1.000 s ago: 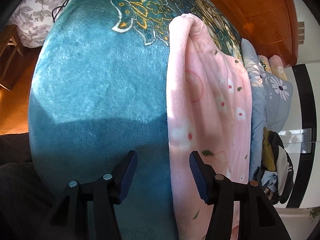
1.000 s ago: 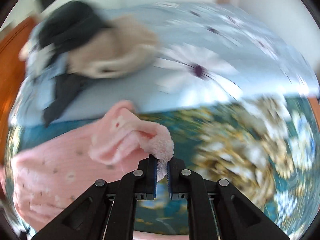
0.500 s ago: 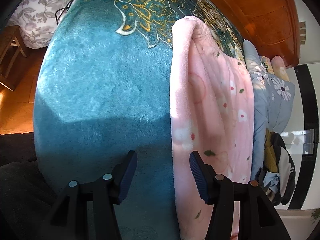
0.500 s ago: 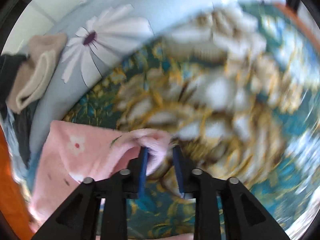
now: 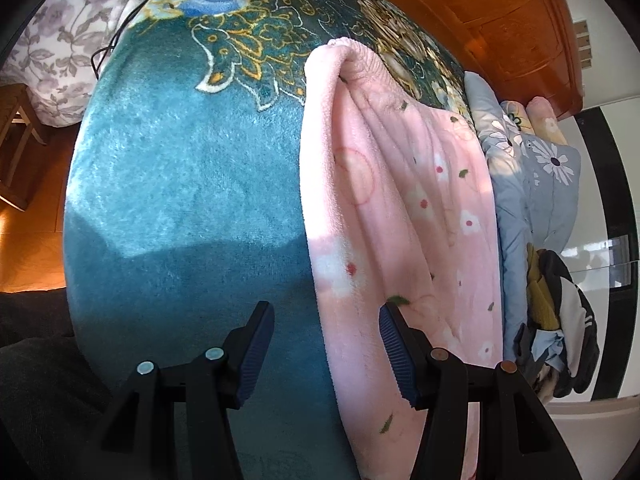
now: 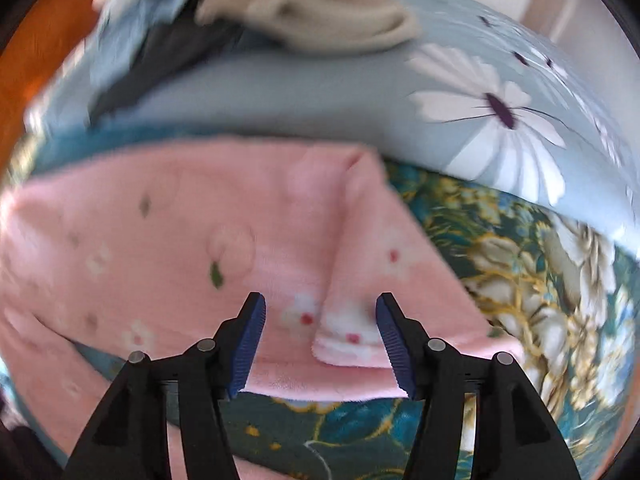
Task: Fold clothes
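A pink fleece garment point(image 5: 404, 216) with small flowers lies in a long folded strip on a teal flowered blanket point(image 5: 188, 184). My left gripper point(image 5: 326, 350) is open above the garment's near left edge, its pads touching nothing. In the right wrist view the same pink garment point(image 6: 224, 248) lies flat with a folded corner at its near end. My right gripper point(image 6: 320, 340) hovers over that corner with its jaws opening; the cloth lies below them, and the pads point(image 6: 248, 344) do not press on it.
A pale blue quilt with white daisies point(image 6: 492, 104) lies past the garment. On it sits a pile of clothes, beige point(image 6: 320, 12) and dark point(image 5: 560, 312). A wooden headboard point(image 5: 500, 12) stands at the far end. A wooden stool point(image 5: 16, 144) is on the floor at left.
My right gripper let go of the pink garment's end and its jaws spread; the cloth now lies flat on the blanket. The left gripper stayed open and barely moved.
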Demonstrator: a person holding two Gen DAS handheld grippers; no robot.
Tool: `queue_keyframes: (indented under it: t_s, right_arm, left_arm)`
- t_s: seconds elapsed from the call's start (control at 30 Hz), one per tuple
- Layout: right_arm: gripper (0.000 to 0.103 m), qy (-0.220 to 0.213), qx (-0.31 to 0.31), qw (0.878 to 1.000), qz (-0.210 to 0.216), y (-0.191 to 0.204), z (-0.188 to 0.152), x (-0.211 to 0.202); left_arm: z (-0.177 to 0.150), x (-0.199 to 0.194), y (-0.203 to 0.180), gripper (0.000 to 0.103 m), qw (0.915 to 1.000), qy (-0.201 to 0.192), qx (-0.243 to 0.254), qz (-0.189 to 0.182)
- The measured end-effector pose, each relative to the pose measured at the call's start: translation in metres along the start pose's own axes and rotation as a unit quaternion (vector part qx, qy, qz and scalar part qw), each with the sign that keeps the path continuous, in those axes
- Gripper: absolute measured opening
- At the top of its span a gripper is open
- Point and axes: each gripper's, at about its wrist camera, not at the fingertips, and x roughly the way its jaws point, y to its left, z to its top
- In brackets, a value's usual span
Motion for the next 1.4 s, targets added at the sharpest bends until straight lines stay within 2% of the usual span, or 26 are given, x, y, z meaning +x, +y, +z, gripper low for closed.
queue_keyframes:
  t_s: [0.07,0.13,0.17,0.2,0.23,0.3,0.47,0.53,0.63,0.7,0.77,0.83,0.93,1.0,1.07,1.13,1.2,1.4]
  right_arm:
    - [0.059,0.025,-0.024,0.999,-0.036,0.006,-0.002,0.014]
    - [0.058,0.031,-0.029,0.998,-0.056,0.001,-0.004,0.015]
    - [0.044,0.031,-0.025,0.997,-0.065,-0.005,-0.004,0.013]
    - [0.020,0.033,-0.018,0.997,-0.071,-0.012,-0.003,0.012]
    - [0.012,0.038,-0.008,0.996,-0.078,-0.022,-0.001,0.010]
    - [0.008,0.031,0.013,0.995,-0.092,-0.046,0.005,0.001]
    - [0.008,-0.017,0.073,0.986,-0.147,-0.106,0.029,-0.024]
    - [0.008,-0.022,0.108,0.981,-0.160,-0.128,0.046,-0.020]
    - [0.024,-0.036,0.154,0.979,-0.128,-0.151,0.062,-0.010]
    - [0.039,-0.048,0.198,0.973,-0.111,-0.161,0.062,-0.013]
    - [0.047,-0.058,0.232,0.967,-0.094,-0.168,0.059,-0.019]
    - [0.047,-0.065,0.255,0.962,-0.075,-0.171,0.053,-0.027]
    - [0.048,-0.042,0.243,0.968,-0.043,-0.156,0.030,-0.037]
    - [0.058,-0.015,0.232,0.972,-0.018,-0.148,-0.003,-0.034]
    - [0.058,0.025,0.246,0.969,0.016,-0.145,-0.044,-0.030]
    - [0.058,0.074,0.279,0.956,0.050,-0.145,-0.091,-0.026]
    - [0.058,0.101,0.317,0.941,0.067,-0.145,-0.128,-0.027]
    - [0.058,0.155,0.412,0.893,0.093,-0.135,-0.219,-0.043]
  left_arm:
    - [0.000,-0.001,0.000,0.059,1.0000,-0.003,-0.001,-0.001]
    - [0.000,0.000,0.001,0.059,1.0000,-0.001,-0.002,0.000]
    - [0.000,0.001,0.001,0.060,1.0000,0.000,-0.002,0.001]
    - [0.000,0.003,0.000,0.060,1.0000,0.002,0.000,0.003]
    - [-0.001,0.004,-0.001,0.060,1.0000,0.004,0.002,0.005]
    - [-0.002,0.006,-0.002,0.060,0.9999,0.008,0.006,0.008]
    - [-0.003,0.007,-0.006,0.060,0.9999,0.010,0.010,0.009]
    - [-0.003,0.007,-0.006,0.060,0.9999,0.012,0.009,0.009]
    - [-0.002,0.007,-0.007,0.060,0.9999,0.012,0.008,0.009]
    - [-0.001,0.008,-0.009,0.060,0.9998,0.013,0.009,0.009]
    - [0.000,0.010,-0.009,0.060,0.9998,0.018,0.008,0.008]
    - [0.004,0.014,-0.009,0.060,0.9997,0.022,0.007,0.005]
    - [0.013,0.018,-0.010,0.060,0.9997,0.024,0.006,0.002]
    - [0.022,0.019,-0.011,0.060,0.9997,0.022,0.007,0.001]
    - [0.034,0.021,-0.012,0.060,0.9997,0.022,0.013,0.004]
    - [0.045,0.023,-0.014,0.060,0.9995,0.024,0.021,0.009]
    - [0.057,0.027,-0.015,0.060,0.9990,0.026,0.031,0.018]
    - [0.081,0.040,-0.020,0.060,0.9988,0.038,0.028,0.015]
